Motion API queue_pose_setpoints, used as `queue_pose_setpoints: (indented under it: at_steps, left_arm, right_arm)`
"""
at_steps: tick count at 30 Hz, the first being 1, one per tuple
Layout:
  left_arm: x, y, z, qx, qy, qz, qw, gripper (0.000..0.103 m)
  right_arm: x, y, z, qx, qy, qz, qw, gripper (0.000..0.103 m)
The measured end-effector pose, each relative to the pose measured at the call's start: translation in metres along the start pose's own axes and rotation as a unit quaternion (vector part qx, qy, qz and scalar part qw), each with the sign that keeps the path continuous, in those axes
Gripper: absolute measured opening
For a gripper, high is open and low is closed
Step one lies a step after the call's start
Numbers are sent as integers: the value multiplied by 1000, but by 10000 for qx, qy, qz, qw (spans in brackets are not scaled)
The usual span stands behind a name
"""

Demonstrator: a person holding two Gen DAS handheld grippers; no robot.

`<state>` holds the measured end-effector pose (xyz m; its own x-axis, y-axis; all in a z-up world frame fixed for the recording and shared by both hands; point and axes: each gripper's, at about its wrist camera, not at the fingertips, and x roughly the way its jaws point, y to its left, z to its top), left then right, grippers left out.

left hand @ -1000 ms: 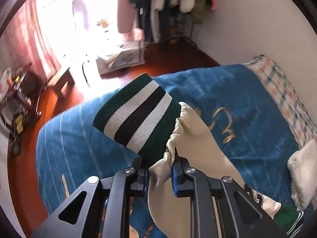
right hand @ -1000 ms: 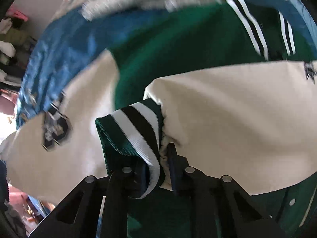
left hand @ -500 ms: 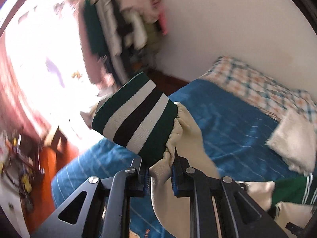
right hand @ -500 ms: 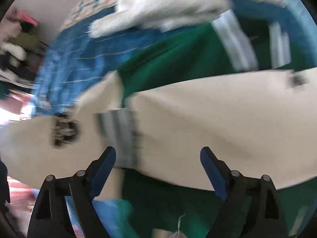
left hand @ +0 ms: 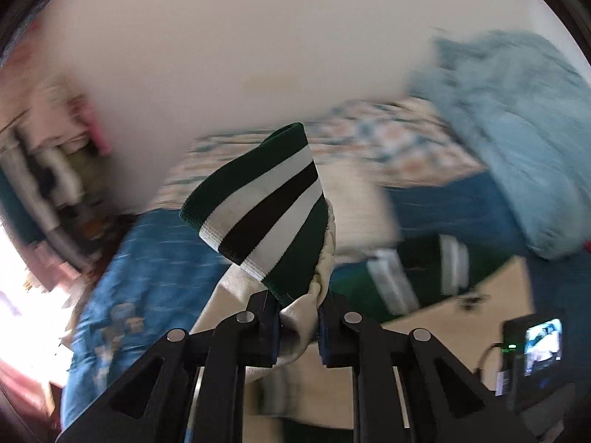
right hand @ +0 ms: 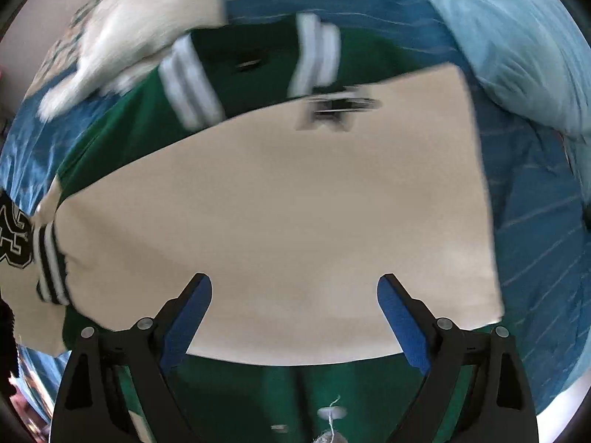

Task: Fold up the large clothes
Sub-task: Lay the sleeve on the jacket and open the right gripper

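Observation:
A green varsity jacket point(right hand: 122, 136) with cream sleeves lies on the blue bed. My left gripper point(left hand: 297, 326) is shut on one cream sleeve point(left hand: 299, 313) just below its green, white and black striped cuff point(left hand: 266, 206), held up above the bed. My right gripper point(right hand: 294, 295) is open and empty, hovering over the other cream sleeve point(right hand: 280, 214), which lies folded across the jacket's green body. That sleeve's striped cuff point(right hand: 51, 265) rests at the left. The jacket body also shows in the left wrist view point(left hand: 424, 269).
The blue bedspread point(right hand: 535, 229) covers the bed. A light blue quilt point(left hand: 517, 140) is bunched at the right. A white fluffy item point(right hand: 140, 37) lies beyond the jacket. A checked pillow point(left hand: 388, 140) is by the wall. The other gripper's camera screen point(left hand: 541, 343) shows low right.
My right gripper let go of the striped cuff, opened and drew back; that sleeve now lies flat across the jacket. My left gripper swung right toward the jacket, still holding its sleeve.

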<state>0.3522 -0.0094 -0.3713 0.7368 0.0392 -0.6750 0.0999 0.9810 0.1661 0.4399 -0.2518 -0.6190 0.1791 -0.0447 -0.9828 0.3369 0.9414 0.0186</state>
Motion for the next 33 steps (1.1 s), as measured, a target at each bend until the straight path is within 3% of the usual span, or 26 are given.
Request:
queue_pose_setpoints:
  at_steps: [6,10,13,15,16,17,20,24,28,31,33]
  left_arm:
    - [26,-144,2,265,508,-1179,9914,11]
    - [51,-212,-20,502,1059,-1496,9818,15]
    - [71,-248,-44,673,1694,-1434,9727,21]
    - [76,-254,-57,678,1923,-1495,9675,47]
    - [76,-254,-59,636,1949,-1569,9661,80]
    - [73,-250,-60,583,1929,-1590,9665,97]
    - [64,-236,-55,395,1858,-1651,9678,97]
    - [52,-179,-53,-85,1941,-1222,9733,97]
    - [24,-89,-87,-441,2120,10,9763,97]
    - [20,-34,-139,-364,2545,947,9617,97]
    - [34,-8,-177,-272,3012,1426,9424,97]
  right_arm:
    - [2,-141,-2,1110,123,73,9937,93]
    - [3,-230,-13,1695,278,41,9851,93]
    - [7,-273,-20,1947,423,134,9799,93]
    - [8,-292,-27,2124,488,303,9755,93]
    - [8,-300,-30,2193,480,405,9736,93]
    - [6,-309,-31,2217,429,577,9725,93]
    - [-2,-314,-28,1970,377,803,9764,93]
    - [-10,-300,-31,1512,571,1048,9813,93]
    - [3,-257,-34,489,971,1205,9867,93]
    - [24,-211,-37,-400,1256,953,9867,93]
    - [41,-191,-40,-815,1374,737,9844,92]
